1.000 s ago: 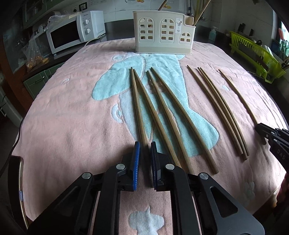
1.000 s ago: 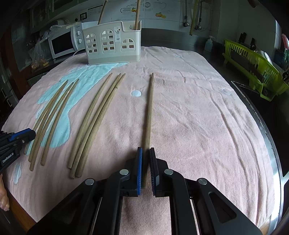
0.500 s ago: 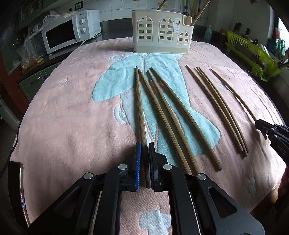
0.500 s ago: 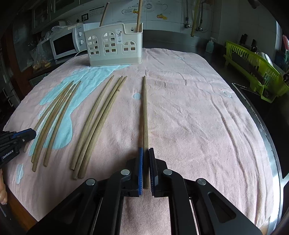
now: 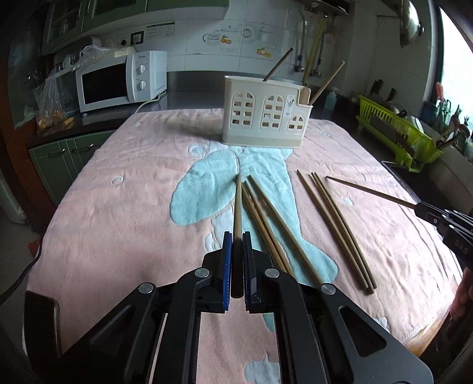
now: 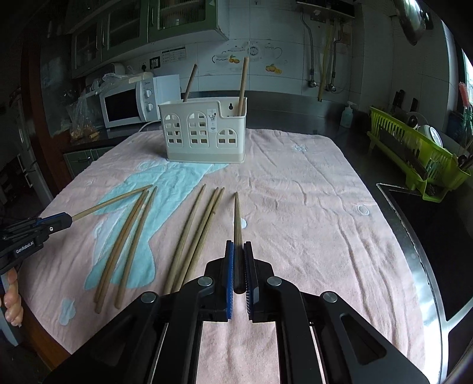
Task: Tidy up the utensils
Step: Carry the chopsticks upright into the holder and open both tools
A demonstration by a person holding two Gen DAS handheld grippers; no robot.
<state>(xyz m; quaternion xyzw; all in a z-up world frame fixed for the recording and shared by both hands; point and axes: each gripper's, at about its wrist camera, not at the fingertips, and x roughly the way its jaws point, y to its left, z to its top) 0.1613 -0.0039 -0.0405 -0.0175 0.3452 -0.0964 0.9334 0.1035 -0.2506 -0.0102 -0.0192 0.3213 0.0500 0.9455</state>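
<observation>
**Op:** Wooden chopstick point(image 5: 237, 206) clamped in my left gripper point(image 5: 235, 249), another chopstick point(image 6: 237, 218) pinched in my right gripper point(image 6: 239, 254); both point toward the cream holder point(image 6: 204, 133) at the towel's far end.

**Spotter:** Risks?

**Op:** Each is held near its butt end, so I judge a tip could swing and catch the holder's rim, or twist out of the pads.

**Spotter:** Versus a second ago?

**Op:** Both sticks lay flat on the pink towel point(image 5: 118, 212) then; now they're lifted clear. Six chopsticks point(image 6: 189, 236) remain lying there.

White-tiled kitchen wall point(image 5: 207, 26), green cabinets point(image 5: 59, 156)
</observation>
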